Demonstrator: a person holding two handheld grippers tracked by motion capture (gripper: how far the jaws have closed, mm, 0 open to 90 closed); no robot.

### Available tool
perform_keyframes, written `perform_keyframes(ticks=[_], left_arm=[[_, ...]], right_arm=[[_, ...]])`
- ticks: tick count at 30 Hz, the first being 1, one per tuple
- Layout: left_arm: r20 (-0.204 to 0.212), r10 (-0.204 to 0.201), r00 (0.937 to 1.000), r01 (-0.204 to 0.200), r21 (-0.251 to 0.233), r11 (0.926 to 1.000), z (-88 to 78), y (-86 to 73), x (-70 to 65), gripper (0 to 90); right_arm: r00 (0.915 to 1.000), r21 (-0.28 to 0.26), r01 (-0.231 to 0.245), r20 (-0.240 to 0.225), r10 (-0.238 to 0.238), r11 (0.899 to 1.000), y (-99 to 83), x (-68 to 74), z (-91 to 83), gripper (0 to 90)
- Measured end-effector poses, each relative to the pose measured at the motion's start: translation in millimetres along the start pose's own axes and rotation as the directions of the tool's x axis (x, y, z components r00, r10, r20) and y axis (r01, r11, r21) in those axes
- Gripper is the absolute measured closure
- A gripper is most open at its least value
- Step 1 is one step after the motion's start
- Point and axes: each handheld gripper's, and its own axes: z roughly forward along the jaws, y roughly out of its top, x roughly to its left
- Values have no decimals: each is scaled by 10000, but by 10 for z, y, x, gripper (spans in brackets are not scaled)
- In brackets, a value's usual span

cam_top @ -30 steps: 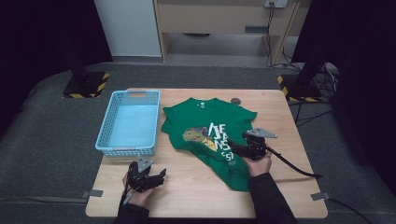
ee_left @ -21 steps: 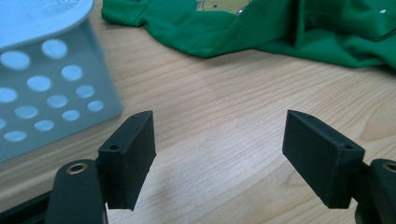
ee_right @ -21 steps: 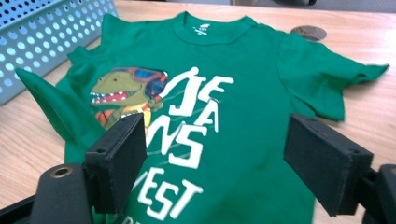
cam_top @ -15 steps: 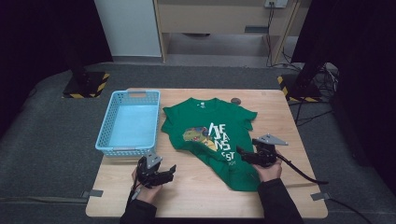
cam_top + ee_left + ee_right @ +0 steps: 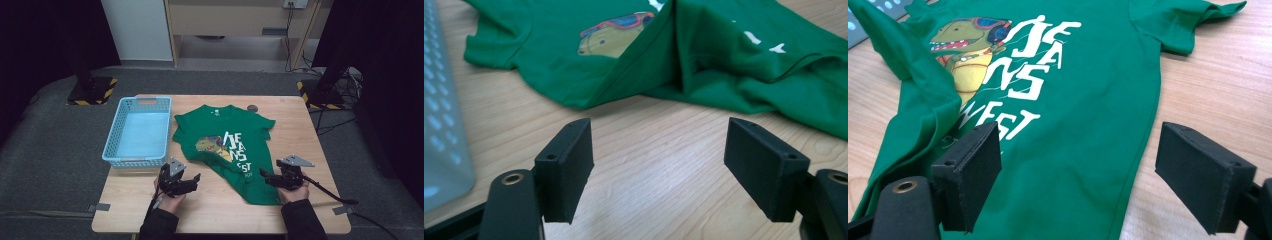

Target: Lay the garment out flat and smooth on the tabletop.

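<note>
While both grippers' jaws gape empty beside the green shirt (image 5: 231,145), the blue basket (image 5: 111,150) holds nothing.

Setting: recording lab or test studio. Evidence: lone wooden table (image 5: 300,135) on grey carpet (image 5: 60,150); black curtains (image 5: 45,35) at both sides; stand bases with yellow-black hazard tape (image 5: 92,92); loose cables (image 5: 345,80) on the floor; wall socket (image 5: 294,4).
</note>
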Motion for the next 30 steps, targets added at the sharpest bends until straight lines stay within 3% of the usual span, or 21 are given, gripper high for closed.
perform_keyframes(ticks=[8,15,22,30], left_arm=[[216,52,9998,-53,12,10000,187,90,-110,311],[224,134,9997,-137,133,9998,363,140,-182,324],[76,14,10000,-17,283,9996,542,141,-177,343],[257,-214,9994,209,207,9996,684,137,-176,422]], right_arm=[[9993,71,259,-264,-257,9996,-139,0,-71,174],[9994,124,126,-334,-122,9998,-194,-34,-88,175],[9993,327,242,-297,-232,9992,-213,-29,-64,174],[9991,492,301,-310,-286,9983,-232,-19,-41,182]])
